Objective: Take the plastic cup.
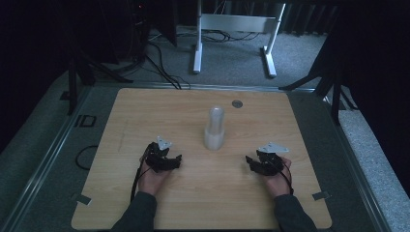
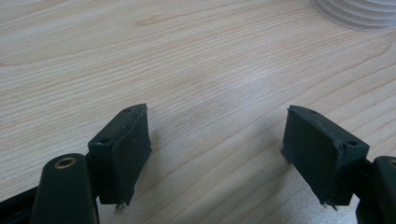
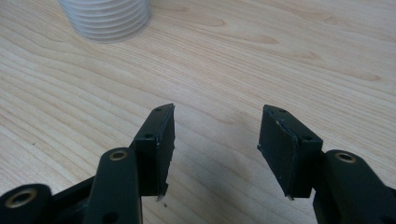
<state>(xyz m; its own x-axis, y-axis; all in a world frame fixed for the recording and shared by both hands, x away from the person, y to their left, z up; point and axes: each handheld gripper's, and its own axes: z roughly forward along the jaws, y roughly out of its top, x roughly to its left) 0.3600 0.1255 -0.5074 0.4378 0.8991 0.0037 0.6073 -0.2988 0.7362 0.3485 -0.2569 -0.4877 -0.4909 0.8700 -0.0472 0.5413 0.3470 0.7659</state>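
A stack of white ribbed cups point(image 1: 214, 128) stands upside down at the middle of the wooden table point(image 1: 145, 111). My left gripper point(image 1: 170, 155) rests low on the table to the stack's near left, open, with bare wood between its jaws point(image 2: 217, 112); the stack's rim point(image 2: 359, 11) sits at the top right of the left gripper view. On the stack's near right lies my right gripper point(image 1: 255, 162), also open with nothing between its jaws point(image 3: 218, 109). The stack's base point(image 3: 105, 18) appears at the top left of the right gripper view.
A small grey disc point(image 1: 237, 103) lies near the table's far edge. Beyond the table stand a white desk frame point(image 1: 232, 26) and floor cables point(image 1: 162, 67). Tape tabs point(image 1: 83, 198) point(image 1: 320, 195) mark the front corners. A metal rail point(image 1: 48, 154) runs along the left.
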